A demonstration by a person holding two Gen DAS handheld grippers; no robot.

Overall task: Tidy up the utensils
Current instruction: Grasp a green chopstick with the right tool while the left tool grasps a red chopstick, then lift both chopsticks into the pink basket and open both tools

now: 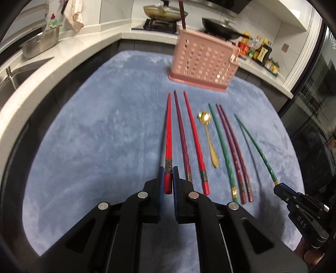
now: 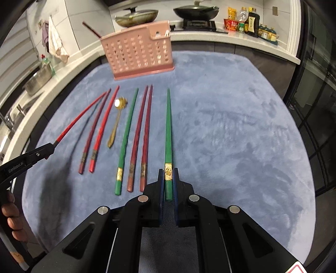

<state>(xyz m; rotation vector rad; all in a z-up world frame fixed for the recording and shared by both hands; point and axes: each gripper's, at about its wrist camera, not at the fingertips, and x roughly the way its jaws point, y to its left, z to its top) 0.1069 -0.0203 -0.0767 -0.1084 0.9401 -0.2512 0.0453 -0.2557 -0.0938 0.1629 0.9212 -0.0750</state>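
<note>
The left gripper [image 1: 168,178] holds a red chopstick [image 1: 168,134] by its thick end, the right gripper [image 2: 168,178] a green chopstick [image 2: 168,134], both in front of the pink holder [image 2: 136,52]. Each long tip may swing or slip and miss the holder.

A steel colander [image 1: 40,45] is sitting on the white counter [image 1: 31,84] at the upper left of the left wrist view, with a cloth [image 1: 73,15] hanging above it. Two lidded woks [image 2: 196,11] are resting on the stove at the top of the right wrist view, and sauce bottles [image 2: 244,22] are standing at the upper right.
</note>
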